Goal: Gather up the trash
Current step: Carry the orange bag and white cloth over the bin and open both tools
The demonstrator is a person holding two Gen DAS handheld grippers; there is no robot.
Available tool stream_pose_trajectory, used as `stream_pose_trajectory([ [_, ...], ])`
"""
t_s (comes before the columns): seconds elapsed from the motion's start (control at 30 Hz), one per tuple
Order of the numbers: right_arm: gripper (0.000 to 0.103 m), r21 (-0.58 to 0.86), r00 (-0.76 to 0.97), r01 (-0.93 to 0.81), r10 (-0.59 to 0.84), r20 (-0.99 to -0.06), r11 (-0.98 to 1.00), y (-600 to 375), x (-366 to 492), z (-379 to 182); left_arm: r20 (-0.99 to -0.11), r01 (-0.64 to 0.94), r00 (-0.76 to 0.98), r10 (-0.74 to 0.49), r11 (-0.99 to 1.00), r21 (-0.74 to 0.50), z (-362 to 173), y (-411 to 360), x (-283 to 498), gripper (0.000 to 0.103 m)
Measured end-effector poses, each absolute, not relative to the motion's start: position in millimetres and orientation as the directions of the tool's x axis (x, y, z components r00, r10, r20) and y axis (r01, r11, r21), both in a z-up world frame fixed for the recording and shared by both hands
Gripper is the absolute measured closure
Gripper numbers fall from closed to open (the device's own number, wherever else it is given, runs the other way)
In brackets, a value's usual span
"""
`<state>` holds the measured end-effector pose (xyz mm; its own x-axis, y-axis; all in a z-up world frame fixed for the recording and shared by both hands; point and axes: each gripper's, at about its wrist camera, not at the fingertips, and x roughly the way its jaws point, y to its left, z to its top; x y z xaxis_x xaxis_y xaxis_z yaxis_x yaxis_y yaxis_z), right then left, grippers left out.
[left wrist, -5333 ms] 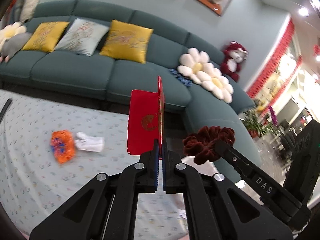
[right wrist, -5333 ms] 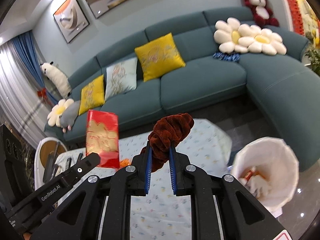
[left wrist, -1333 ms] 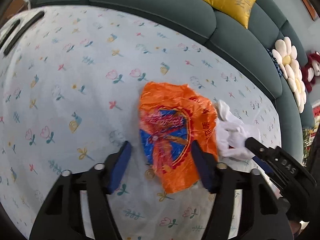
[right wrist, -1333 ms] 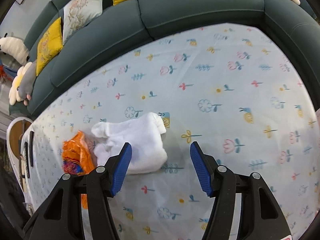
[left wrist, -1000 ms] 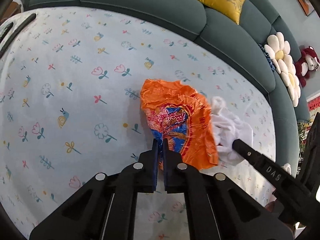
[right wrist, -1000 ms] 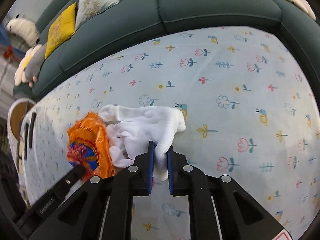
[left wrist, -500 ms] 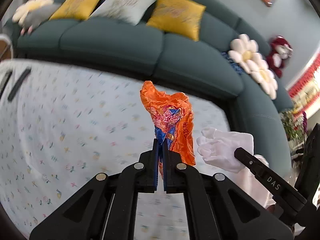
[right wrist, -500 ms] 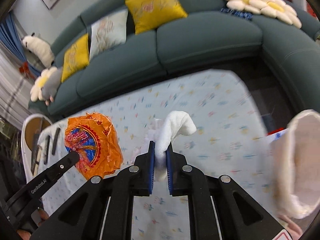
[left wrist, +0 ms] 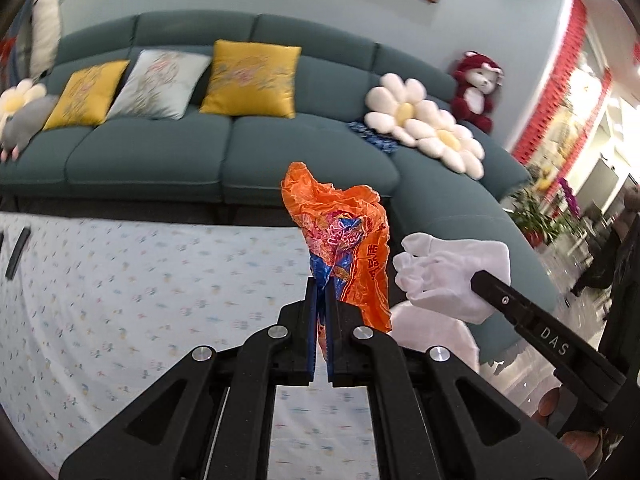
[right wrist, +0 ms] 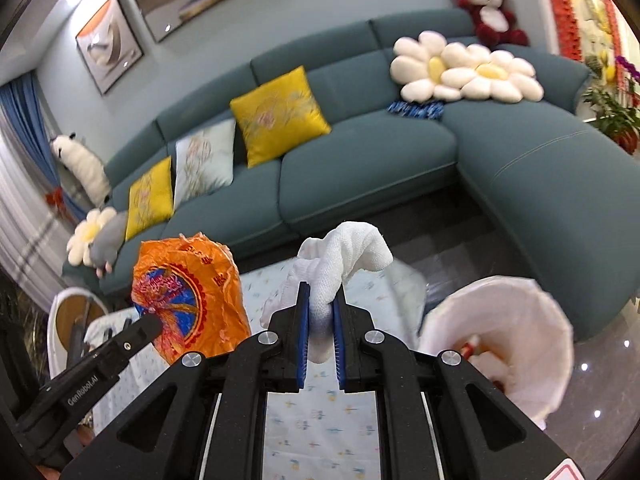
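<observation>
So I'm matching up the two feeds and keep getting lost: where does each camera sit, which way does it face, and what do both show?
Left wrist: sits on the left gripper, looking along its fingers, shut on an orange wrapper, toward the sofa; the right gripper enters from the right.
Right wrist: sits on the right gripper, fingers shut on a white glove, facing the sofa; the white bin is lower right, the left gripper lower left.
Shared: sofa, wrapper, glove, flowered tablecloth.
</observation>
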<state>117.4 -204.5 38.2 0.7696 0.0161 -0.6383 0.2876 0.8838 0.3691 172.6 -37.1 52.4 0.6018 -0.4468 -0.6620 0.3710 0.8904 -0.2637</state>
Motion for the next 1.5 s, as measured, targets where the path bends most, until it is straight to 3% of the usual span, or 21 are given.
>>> stream_pose_trajectory([
  [0.53, 0.093, 0.397, 0.811, 0.374, -0.088, -0.578, 0.838, -292.0, 32.0, 57.7, -0.633, 0.54, 0.561, -0.533, 0.816, -0.208, 77.9, -143.4, 108.3, 0.1],
  [1.43, 0.093, 0.357, 0.71, 0.496, -0.132, -0.692, 0.792, -343.1, 4.9, -24.3, -0.735, 0.593, 0.44, -0.515, 0.782, -0.193, 6.4, -214.8, 103.6, 0.098],
  [1.5, 0.086, 0.372, 0.702, 0.501, -0.116, -0.703, 0.781, -348.0, 9.6, -35.3, -0.739, 0.585, 0.443, -0.509, 0.788, -0.192, -0.5, -219.1, 108.3, 0.093],
])
